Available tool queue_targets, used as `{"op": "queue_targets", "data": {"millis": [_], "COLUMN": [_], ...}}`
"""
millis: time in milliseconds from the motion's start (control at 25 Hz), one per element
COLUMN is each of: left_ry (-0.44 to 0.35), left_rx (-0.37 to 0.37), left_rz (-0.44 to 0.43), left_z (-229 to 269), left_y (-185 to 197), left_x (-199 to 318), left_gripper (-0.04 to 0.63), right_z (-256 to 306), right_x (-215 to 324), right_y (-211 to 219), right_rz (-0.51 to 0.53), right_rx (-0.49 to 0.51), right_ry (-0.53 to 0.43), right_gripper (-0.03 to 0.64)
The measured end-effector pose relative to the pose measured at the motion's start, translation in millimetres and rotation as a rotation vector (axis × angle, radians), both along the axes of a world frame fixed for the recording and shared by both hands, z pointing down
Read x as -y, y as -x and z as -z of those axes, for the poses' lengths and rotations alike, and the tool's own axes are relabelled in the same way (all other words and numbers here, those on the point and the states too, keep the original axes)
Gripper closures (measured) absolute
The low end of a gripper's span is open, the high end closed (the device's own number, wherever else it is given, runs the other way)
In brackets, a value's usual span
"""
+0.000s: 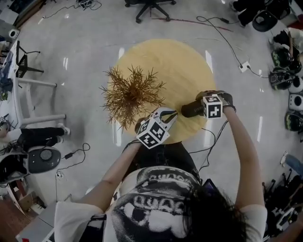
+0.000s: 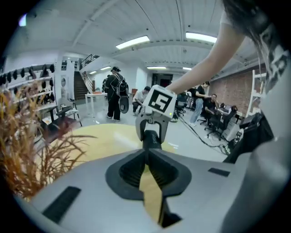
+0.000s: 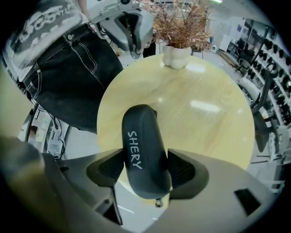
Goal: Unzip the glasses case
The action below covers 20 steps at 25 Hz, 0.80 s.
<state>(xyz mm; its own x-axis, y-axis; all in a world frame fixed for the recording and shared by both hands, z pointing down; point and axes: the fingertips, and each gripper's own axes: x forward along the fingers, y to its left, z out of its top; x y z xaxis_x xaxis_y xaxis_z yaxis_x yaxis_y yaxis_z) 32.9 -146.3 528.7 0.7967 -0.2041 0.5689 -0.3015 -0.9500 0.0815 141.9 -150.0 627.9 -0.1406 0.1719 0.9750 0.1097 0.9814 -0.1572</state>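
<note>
A dark grey glasses case [image 3: 142, 152] printed "SHERY" sits lengthwise between my right gripper's [image 3: 146, 160] pads, which press on both its sides. A small zipper pull [image 3: 158, 202] hangs at its near end. In the head view the case [image 1: 190, 110] is over the near right part of the round yellow table [image 1: 175, 61], under my right gripper [image 1: 199, 108]. My left gripper [image 1: 174, 114] is just left of the case, its tips together with nothing between them. From the left gripper [image 2: 146, 154] view the case [image 2: 152, 139] hangs straight ahead below the right gripper's marker cube.
A dried brown plant [image 1: 131, 92] in a white vase [image 3: 176, 57] stands on the table's left side. An office chair [image 1: 149, 7], floor cables [image 1: 222, 33] and a white desk [image 1: 28, 90] surround the table. People [image 2: 113, 93] stand far off.
</note>
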Motion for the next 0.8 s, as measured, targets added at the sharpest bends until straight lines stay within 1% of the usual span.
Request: {"op": "queue_targets", "data": {"millis": [160,280,400,560,680,800], "left_ry": [-0.029,-0.077,-0.120,-0.157,-0.190,-0.202], "left_rx": [0.096,0.163,0.216,0.268,0.303,0.315], "left_rz": [-0.123,-0.227,-0.329,-0.453,-0.571,-0.659], "left_z": [-34.7,-59.3,-78.2,-96.7,-105.0,-109.6], "left_y": [-13.3,-21.3,-29.1,-37.3,-43.0,-49.0], "left_x": [-2.3,1.5,6.9,12.8,11.3,7.8], "left_gripper": [0.566,0.566,0.565,0.558,0.509,0.508], "right_z": [-0.5,-2.8,-3.3,-3.9,-3.7,-3.2], "right_x": [-13.6,-13.1,-14.3,-13.7,-14.4,-15.6], "right_y": [-2.0,-1.8,-2.2,-2.5,-2.0,-2.2], "right_rz": [-0.012,-0.012,-0.009,-0.001,0.004,0.010], "right_rx": [0.009,0.010,0.004,0.004,0.008,0.005], "right_ry": [-0.031,-0.052,-0.049,-0.058,-0.064,-0.065], "right_gripper": [0.314,0.314,0.313,0.313,0.313,0.313]}}
